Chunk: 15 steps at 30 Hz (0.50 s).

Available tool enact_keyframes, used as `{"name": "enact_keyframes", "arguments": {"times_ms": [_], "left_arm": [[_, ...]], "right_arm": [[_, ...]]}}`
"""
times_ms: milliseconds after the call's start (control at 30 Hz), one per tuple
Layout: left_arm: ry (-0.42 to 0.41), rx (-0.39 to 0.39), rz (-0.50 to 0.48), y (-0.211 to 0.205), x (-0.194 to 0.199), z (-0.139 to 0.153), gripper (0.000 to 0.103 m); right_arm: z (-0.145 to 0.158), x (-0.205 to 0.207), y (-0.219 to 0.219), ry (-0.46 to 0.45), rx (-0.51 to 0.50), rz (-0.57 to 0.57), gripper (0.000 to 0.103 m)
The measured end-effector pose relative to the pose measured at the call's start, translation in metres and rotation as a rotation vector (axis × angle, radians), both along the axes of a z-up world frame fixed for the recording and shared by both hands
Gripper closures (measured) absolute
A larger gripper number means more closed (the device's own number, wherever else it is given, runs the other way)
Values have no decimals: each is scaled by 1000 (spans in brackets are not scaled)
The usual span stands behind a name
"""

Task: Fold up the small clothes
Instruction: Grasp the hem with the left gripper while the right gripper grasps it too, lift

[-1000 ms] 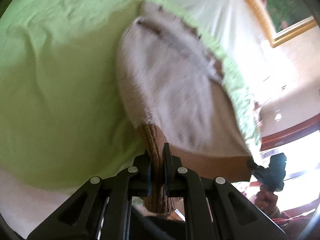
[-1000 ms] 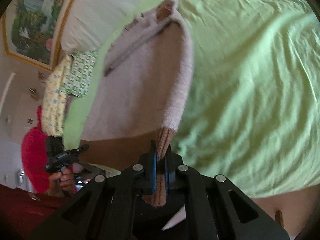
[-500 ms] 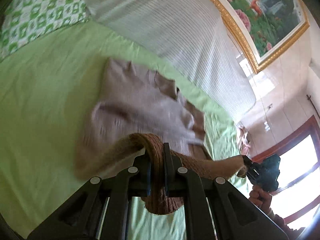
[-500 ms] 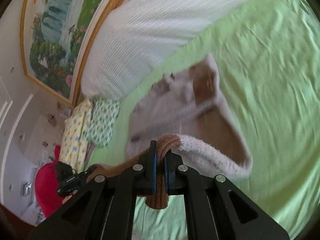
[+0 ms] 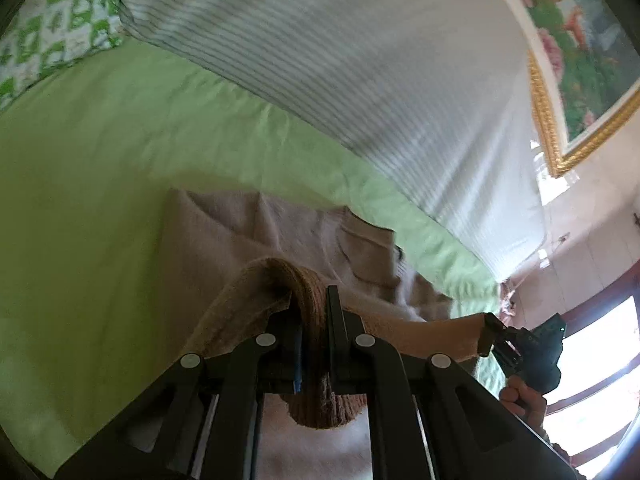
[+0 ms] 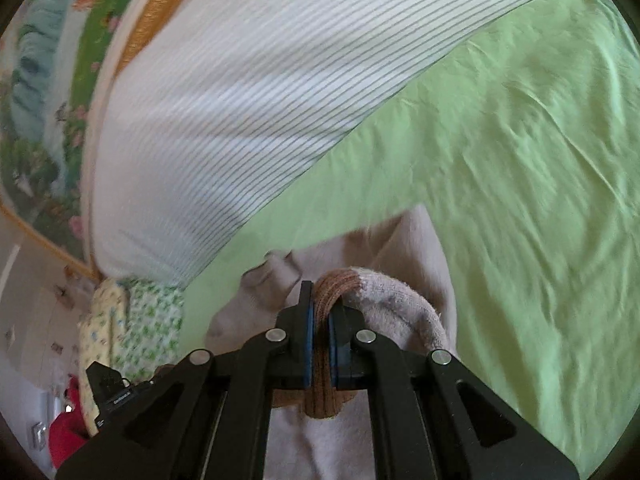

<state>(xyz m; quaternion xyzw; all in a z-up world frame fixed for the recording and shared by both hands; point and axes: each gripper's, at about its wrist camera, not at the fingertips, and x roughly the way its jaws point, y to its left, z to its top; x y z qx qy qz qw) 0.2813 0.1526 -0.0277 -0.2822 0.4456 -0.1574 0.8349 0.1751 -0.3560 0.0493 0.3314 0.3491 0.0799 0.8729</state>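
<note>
- Gripping the brown ribbed hem of a small pale fleece sweater, the left gripper has its fingers clamped on the knit; the right gripper pinches the same band at the other corner, so both hold cloth.
- The sweater lies on the green bedsheet, its far part flat on the bed near the striped pillow, its near hem raised and curling over toward the collar end.
- Slipping is the main risk: each grip holds only a narrow bite of thick ribbing, and a jerk could pull one corner free, leaving the fold skewed.
- Uneven travel of the two hands would probably lay the hem down crooked, with one side overshooting the shoulders.
- Carrying the hem too far could drag the resting half along the sheet and bunch it against the pillow.
- Motion blur hides the collar and sleeves, so whether they lie smooth underneath cannot be told; trapped wrinkles are possible.
</note>
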Motion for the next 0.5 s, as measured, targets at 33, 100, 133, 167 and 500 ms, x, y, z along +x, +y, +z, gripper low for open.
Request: {"name": "enact_keyframes", "arguments": {"times_ms": [33,100,133,167,500], "left_arm": [[12,-2,4,1,11,-7,96],[38,2,17,2,32,-22,95],[49,4,20,3,38,-28,94],[68,14,26,2,46,-35,92],[42,87,94,9,48,-27,42]], "right_arm": [[-3,8,1,12,-21,-16,96],[-10,21,3,25,-40,-33,96],[-14,28,4,36,-53,-46,96],[-18,35,4,46,-58,-52,96],[-23,51,1,61,-81,-111,57]]}}
